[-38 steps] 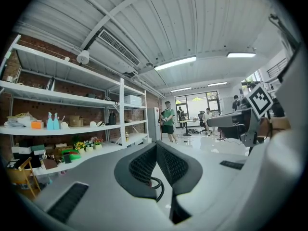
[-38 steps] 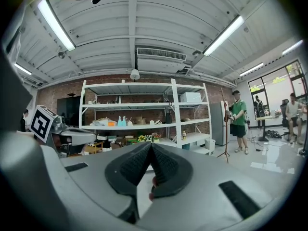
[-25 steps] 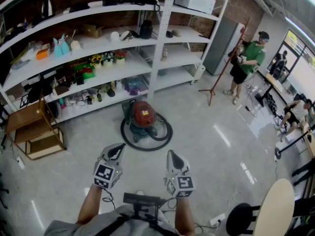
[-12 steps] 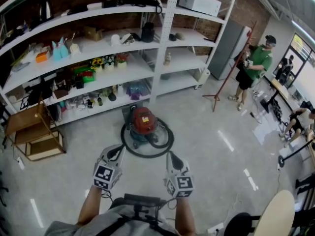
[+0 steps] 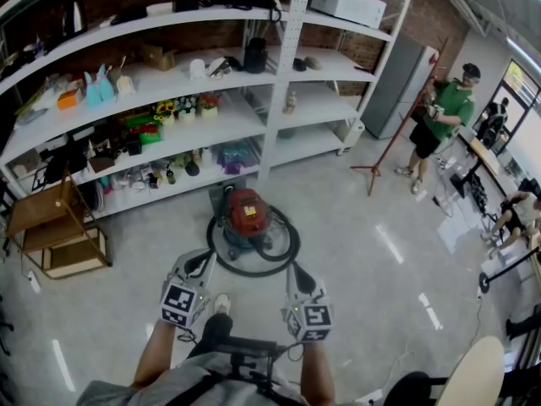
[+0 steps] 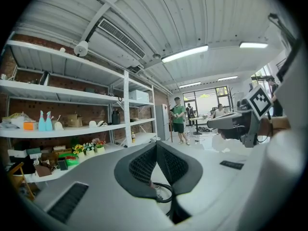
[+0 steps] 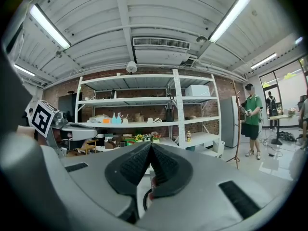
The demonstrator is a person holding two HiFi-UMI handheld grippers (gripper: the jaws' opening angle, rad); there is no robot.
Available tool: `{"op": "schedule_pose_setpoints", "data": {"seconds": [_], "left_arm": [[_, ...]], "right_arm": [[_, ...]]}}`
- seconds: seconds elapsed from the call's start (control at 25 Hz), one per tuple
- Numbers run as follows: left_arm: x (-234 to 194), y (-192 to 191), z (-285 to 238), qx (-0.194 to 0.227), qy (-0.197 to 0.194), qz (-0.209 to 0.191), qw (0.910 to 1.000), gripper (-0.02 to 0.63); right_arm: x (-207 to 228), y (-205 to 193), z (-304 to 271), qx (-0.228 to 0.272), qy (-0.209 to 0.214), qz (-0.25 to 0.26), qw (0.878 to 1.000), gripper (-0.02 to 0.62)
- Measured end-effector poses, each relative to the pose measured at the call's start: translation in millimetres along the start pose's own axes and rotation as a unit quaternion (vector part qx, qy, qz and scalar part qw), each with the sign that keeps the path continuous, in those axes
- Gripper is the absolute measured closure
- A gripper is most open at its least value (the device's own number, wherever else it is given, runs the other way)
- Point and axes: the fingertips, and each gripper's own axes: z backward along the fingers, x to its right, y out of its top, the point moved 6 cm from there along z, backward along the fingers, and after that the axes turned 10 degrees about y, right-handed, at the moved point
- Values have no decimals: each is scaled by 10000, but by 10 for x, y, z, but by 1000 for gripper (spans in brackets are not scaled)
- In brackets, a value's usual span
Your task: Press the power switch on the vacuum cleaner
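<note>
Your left gripper (image 5: pixel 201 262) and right gripper (image 5: pixel 298 270) had jaws together, empty, short of the vacuum (image 5: pixel 246 212); you needed one closed tip lowered squarely onto its switch.
</note>
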Motion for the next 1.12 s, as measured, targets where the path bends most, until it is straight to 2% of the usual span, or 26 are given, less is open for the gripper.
{"op": "schedule_pose_setpoints", "data": {"seconds": [1.12], "left_arm": [[-1000,198,-1832,-88,-246,-19,9997,598]], "right_arm": [[767,426,-1780,-89,-216,-62,9997,583]]}}
